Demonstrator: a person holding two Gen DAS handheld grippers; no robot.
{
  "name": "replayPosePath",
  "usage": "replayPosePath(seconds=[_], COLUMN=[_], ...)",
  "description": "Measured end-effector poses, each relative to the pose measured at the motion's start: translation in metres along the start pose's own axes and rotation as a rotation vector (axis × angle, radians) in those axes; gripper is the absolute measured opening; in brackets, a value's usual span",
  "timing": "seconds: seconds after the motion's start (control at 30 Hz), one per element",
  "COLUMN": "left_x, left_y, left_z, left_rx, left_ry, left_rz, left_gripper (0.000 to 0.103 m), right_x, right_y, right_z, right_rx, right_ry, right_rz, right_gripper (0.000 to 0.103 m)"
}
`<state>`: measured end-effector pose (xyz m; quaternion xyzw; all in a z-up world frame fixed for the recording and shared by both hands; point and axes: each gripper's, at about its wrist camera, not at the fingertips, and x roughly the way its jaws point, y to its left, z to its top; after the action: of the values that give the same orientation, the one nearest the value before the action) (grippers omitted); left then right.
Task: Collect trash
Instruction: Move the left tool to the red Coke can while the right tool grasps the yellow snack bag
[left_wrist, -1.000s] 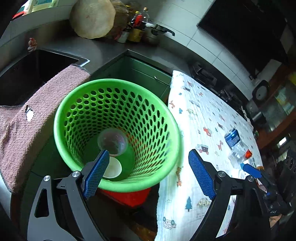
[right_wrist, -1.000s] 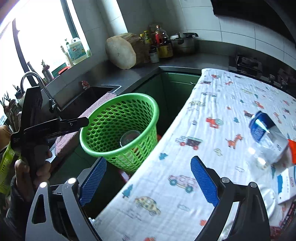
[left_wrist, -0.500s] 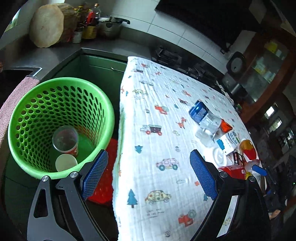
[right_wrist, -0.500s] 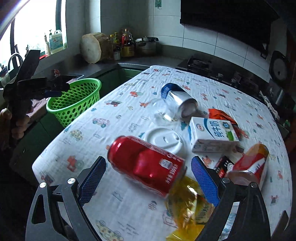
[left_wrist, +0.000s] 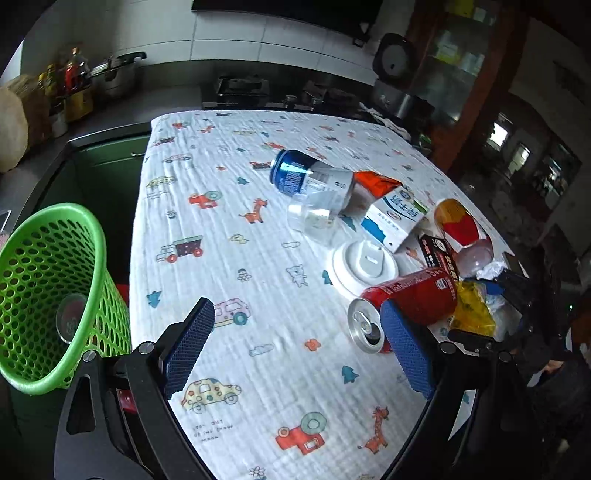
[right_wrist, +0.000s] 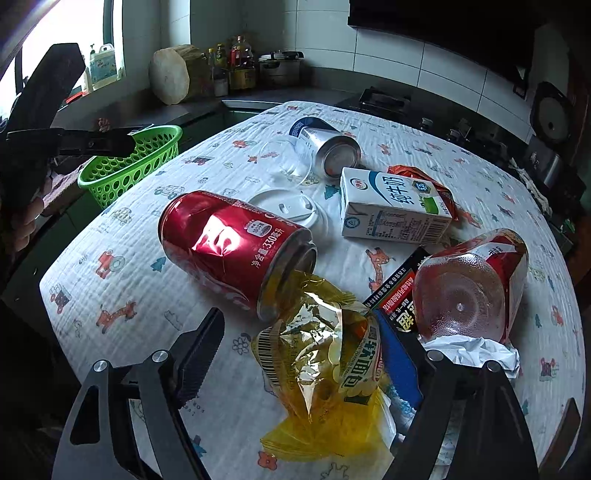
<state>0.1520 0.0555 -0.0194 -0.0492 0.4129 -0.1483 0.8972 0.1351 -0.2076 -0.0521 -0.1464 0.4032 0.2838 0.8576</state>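
**Right tongs line up on the yellow wrapper**

Both tongs stand wide open and carry nothing. Our right tongs (right_wrist: 306, 354) straddle the crumpled yellow wrapper (right_wrist: 325, 373) near the bench's near edge, one finger on each side of it, so we judge this is the next piece to pinch; it is light and crinkly and may slip or drag its neighbours. Touching the wrapper is the base of the dented red can (right_wrist: 229, 243), lying on its side, with a white lid (right_wrist: 288, 210) just beyond it and a milk carton (right_wrist: 391, 214) beside that. A clear bottle with a red label (right_wrist: 469, 288) lies over a dark box and white tissue.

Our left tongs (left_wrist: 295, 343) hover over bare cloth, the red can's opened top (left_wrist: 364, 328) just beside their right finger. We keep them close to the green basket (left_wrist: 48, 295) off the bench's left edge, where a cup already sits, since everything must end there.
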Motion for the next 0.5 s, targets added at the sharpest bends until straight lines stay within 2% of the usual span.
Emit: replayPosePath(seconds=[0.2, 0.4, 0.5], left_x=[0.014, 0.033, 0.043], left_y=[-0.047, -0.089, -0.103], left_z=[0.001, 0.001, -0.002], left_rx=[0.199, 0.416, 0.499], left_ry=[0.031, 0.069, 0.095], left_rz=[-0.053, -0.111, -0.136], left_gripper=[0.090, 0.093, 0.093], right_x=[-0.001, -0.011, -0.016], right_y=[-0.002, -0.008, -0.012], right_z=[-0.005, -0.009, -0.011], right_rx=[-0.018, 0.012, 0.030], right_ry=[0.002, -0.012, -0.016], right_rz=[-0.018, 0.008, 0.020], right_gripper=[0.062, 0.047, 0.042])
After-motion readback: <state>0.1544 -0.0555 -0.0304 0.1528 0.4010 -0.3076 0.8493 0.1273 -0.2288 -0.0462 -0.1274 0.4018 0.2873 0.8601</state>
